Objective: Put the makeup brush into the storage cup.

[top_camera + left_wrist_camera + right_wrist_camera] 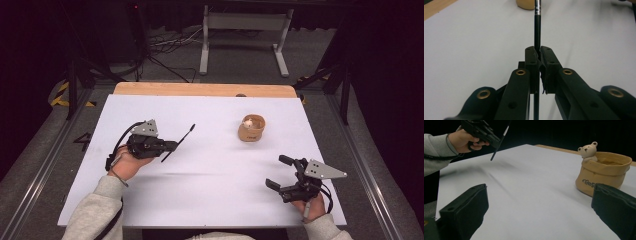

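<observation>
A thin black brush [181,140] with a silver ferrule [537,7] is clamped in my left gripper [174,145], held above the white table cover at the left. In the left gripper view the jaws press together on its handle [537,35], at my left gripper [538,53]. A tan sack-shaped pot [251,128] with a small bear figure [589,150] on its rim stands right of centre. My right gripper [276,171] hovers near the front right, open with nothing between its fingers [465,211]. The right gripper view has the pot [602,173] ahead and the left gripper [495,141] farther off.
The white cover [210,165] spans the table, with a wooden edge [200,89] showing at the back. Beyond it stand a metal frame [245,30] and cables on the floor. A wide bare stretch of cover lies between the two grippers.
</observation>
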Demonstrator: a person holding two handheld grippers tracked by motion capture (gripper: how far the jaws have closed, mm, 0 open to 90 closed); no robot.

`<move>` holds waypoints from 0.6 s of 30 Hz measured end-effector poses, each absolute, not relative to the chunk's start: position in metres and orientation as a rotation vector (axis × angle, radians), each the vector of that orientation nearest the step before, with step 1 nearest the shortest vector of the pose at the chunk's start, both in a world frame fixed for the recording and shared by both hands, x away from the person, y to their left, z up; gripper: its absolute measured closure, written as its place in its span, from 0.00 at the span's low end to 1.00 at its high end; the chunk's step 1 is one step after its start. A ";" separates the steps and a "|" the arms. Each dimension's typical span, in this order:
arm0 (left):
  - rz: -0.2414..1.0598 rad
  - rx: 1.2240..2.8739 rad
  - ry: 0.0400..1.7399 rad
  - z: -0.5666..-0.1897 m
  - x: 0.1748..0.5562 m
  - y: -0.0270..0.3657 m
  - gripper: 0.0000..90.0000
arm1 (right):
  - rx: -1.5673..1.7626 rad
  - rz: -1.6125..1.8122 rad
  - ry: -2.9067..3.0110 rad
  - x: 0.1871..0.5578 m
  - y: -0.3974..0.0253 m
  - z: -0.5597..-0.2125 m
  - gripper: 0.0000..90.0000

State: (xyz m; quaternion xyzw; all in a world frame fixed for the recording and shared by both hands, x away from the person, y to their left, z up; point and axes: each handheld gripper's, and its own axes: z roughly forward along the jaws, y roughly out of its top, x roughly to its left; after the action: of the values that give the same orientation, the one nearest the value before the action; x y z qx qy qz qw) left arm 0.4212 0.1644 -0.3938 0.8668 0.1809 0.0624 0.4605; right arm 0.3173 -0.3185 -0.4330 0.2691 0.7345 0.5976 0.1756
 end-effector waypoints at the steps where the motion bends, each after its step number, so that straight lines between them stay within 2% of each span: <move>1: 0.154 2.133 0.445 -0.394 0.421 0.164 0.94 | 0.760 1.692 2.083 0.317 -0.318 -0.433 0.02; 7: 0.189 2.041 0.445 -0.390 0.411 0.168 0.94 | 0.745 1.680 2.086 0.317 -0.317 -0.433 0.02; 18: 0.147 1.848 0.470 -0.405 0.396 0.165 0.94 | 0.736 1.674 2.090 0.315 -0.315 -0.432 0.02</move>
State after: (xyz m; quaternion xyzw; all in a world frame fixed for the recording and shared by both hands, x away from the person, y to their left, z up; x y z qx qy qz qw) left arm 0.3957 0.1652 -0.4047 0.7894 0.2009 0.0628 0.5766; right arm 0.3154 -0.3148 -0.4321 0.2606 0.7402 0.5928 0.1811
